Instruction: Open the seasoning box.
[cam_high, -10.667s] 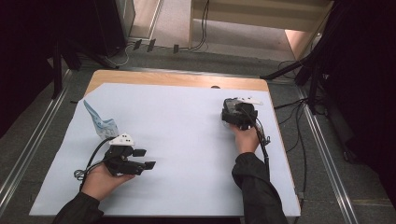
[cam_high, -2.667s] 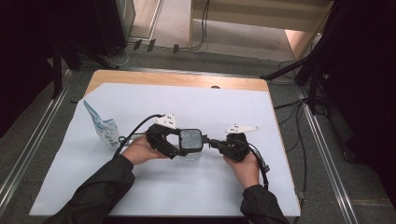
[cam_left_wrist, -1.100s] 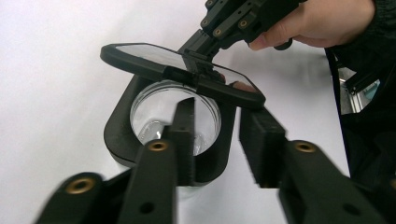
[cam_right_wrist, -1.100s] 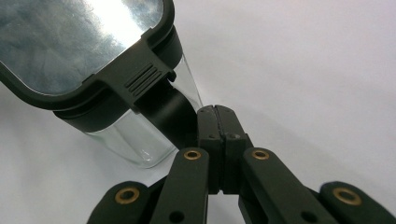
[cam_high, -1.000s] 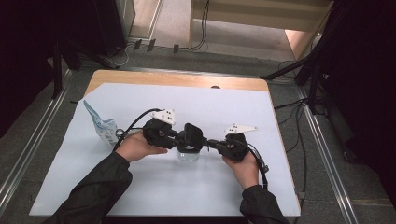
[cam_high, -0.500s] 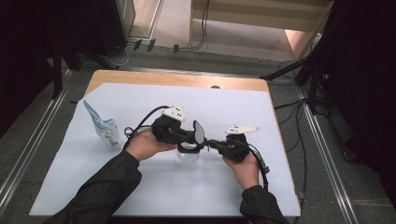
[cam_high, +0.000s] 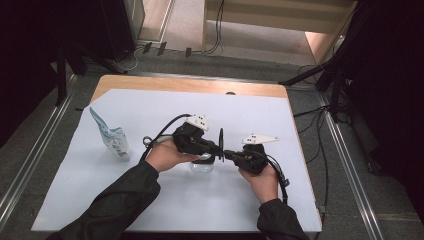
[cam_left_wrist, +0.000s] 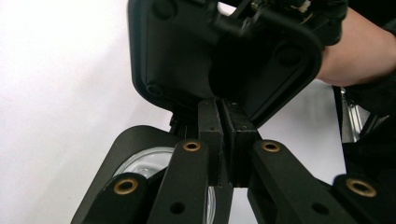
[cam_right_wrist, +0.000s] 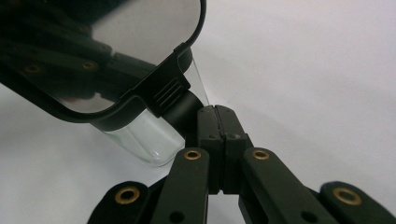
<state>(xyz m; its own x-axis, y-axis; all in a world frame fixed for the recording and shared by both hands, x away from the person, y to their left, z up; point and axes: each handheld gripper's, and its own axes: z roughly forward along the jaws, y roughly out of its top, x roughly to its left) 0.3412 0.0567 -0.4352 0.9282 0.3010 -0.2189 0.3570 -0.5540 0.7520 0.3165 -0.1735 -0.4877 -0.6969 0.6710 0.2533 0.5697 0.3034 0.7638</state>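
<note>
The right gripper view alone shows the lid's (cam_right_wrist: 116, 60) mirrored, perhaps glossy, face.

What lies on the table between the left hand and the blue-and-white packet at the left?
Bare white table cover in the high view; the packet stands apart from the left hand.

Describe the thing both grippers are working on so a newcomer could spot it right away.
On the pale blue sheet covering the table, look to the middle, between the two hands. There a small clear container stands on the sheet, its black hinged lid raised on edge between the left gripper and right gripper. Unlike the crumpled blue-and-white packet at left, it is rigid and see-through.
</note>
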